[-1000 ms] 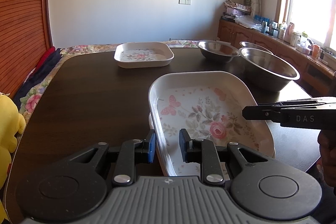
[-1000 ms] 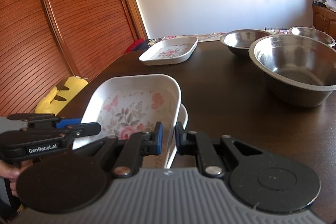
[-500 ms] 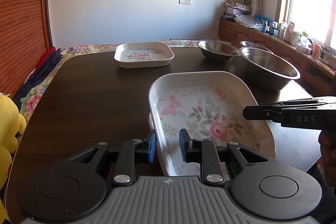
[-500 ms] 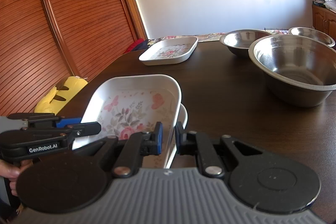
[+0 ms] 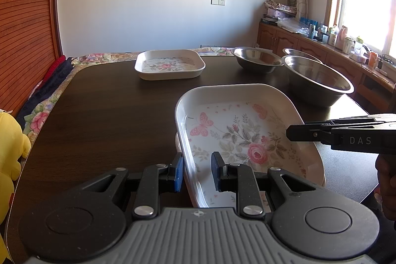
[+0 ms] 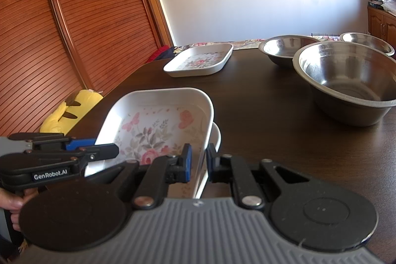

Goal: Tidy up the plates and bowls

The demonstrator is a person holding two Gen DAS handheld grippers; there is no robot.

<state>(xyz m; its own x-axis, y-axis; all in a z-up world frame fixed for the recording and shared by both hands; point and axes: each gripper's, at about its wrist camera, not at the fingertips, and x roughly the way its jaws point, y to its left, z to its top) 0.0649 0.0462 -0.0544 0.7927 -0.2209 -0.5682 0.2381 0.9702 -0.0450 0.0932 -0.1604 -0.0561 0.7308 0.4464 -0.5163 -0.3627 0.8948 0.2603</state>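
A white rectangular plate with a rose and butterfly print (image 5: 235, 130) (image 6: 158, 130) sits slightly tilted over a second white plate (image 6: 218, 137), of which only a rim edge shows. My left gripper (image 5: 196, 172) (image 6: 116, 151) is shut on the top plate's left rim. On the opposite rim, my right gripper (image 6: 199, 162) (image 5: 290, 134) is shut too. A third floral plate (image 5: 170, 64) (image 6: 200, 61) lies at the far side of the dark table (image 5: 99, 115).
Three steel bowls stand at the right: a large one (image 5: 319, 78) (image 6: 346, 76), a middle one (image 5: 257, 58) and a small one (image 5: 300, 52) behind. A yellow plush toy (image 5: 10, 147) sits off the table's left edge. A cluttered wooden cabinet (image 5: 321, 41) runs under the window.
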